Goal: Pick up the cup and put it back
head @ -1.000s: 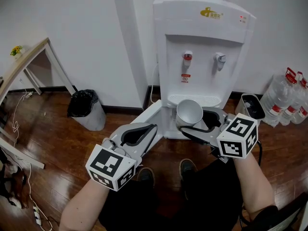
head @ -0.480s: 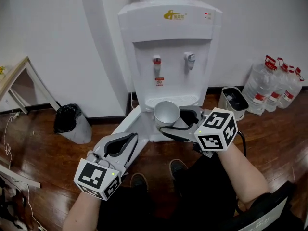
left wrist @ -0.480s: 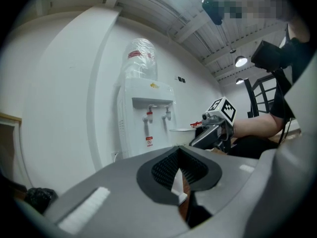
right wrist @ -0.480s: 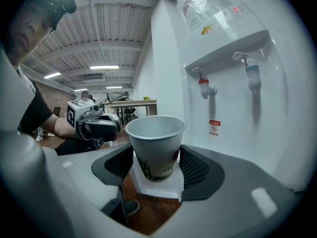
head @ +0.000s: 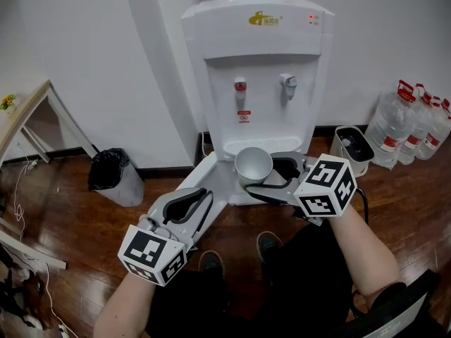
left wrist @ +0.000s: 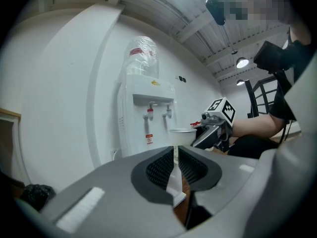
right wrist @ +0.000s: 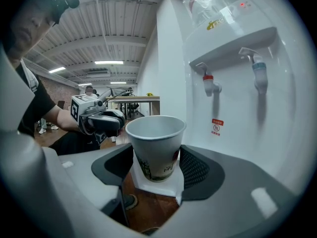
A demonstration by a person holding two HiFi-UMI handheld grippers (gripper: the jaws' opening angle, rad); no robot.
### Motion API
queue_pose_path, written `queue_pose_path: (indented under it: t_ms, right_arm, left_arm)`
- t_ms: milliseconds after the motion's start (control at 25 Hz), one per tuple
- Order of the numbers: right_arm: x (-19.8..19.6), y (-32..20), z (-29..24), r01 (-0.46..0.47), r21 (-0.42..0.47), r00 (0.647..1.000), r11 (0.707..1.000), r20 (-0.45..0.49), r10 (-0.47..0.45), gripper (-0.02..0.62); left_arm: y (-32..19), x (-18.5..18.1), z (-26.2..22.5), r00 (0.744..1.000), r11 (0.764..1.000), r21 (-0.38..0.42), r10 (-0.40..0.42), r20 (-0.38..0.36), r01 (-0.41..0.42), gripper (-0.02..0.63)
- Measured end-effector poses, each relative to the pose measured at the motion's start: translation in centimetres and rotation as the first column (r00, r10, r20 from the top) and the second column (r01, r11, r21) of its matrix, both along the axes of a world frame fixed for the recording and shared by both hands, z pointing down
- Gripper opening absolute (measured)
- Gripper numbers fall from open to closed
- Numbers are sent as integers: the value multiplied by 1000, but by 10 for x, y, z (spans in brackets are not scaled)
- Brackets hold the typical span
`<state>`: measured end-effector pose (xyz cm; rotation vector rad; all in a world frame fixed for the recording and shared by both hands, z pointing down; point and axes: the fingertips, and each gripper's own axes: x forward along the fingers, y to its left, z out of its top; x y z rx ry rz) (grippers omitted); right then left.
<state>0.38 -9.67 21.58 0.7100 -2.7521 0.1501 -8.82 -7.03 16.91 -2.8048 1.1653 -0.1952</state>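
Between the jaws of the right claw [right wrist: 157, 168], clamped upright with mouth up: the cup [right wrist: 156, 144], white, printed low on its wall, held clear of the floor. Just beyond that claw, a white dispenser [head: 257, 83] with a red tap [head: 241, 89] and a blue tap [head: 287, 83] above cup level. Left of that claw and lower, the left claw [left wrist: 174, 168], jaws pressed together on nothing. Further left, a black bin [head: 113, 176]; off to the right, bottles [head: 417, 127].
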Motion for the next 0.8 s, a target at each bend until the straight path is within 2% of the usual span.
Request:
queue_pose_path:
  t_ms: [40, 80, 160, 360, 520, 680, 800]
  right_arm:
    - [1, 0, -1, 4, 5, 1000, 1000, 1, -4, 298]
    - [2, -1, -3, 7, 10, 1000, 1000, 4, -7, 298]
    - [5, -5, -9, 0, 15, 1000, 1000, 27, 0, 298]
    - [13, -12, -27, -7, 17, 996, 1000, 84, 5, 298]
    - [18, -18, -19, -9, 42, 999, 999, 47, 7, 298]
    - [22, -25, 1, -7, 25, 999, 1000, 41, 6, 298]
    - [24, -30, 17, 1, 5, 999, 1000, 35, -1, 298]
  left_arm:
    - [-1, -1, 1, 1000, 1000, -1, -2, -5, 2, 208]
    - [-2, -1, 2, 1000, 1000, -2, -2, -9, 2, 178]
    - [-1, -1, 2, 1000, 1000, -10, 8, -14, -8, 67]
    - [7, 7, 12, 997, 997, -31, 73, 8, -72, 4]
    - [8, 16, 23, 991, 990, -60, 132, 34, -130, 0]
    - [-7, 17, 41, 990, 991, -79, 111, 86, -105, 0]
    - [-17, 16, 49, 988, 988, -98, 128, 81, -120, 0]
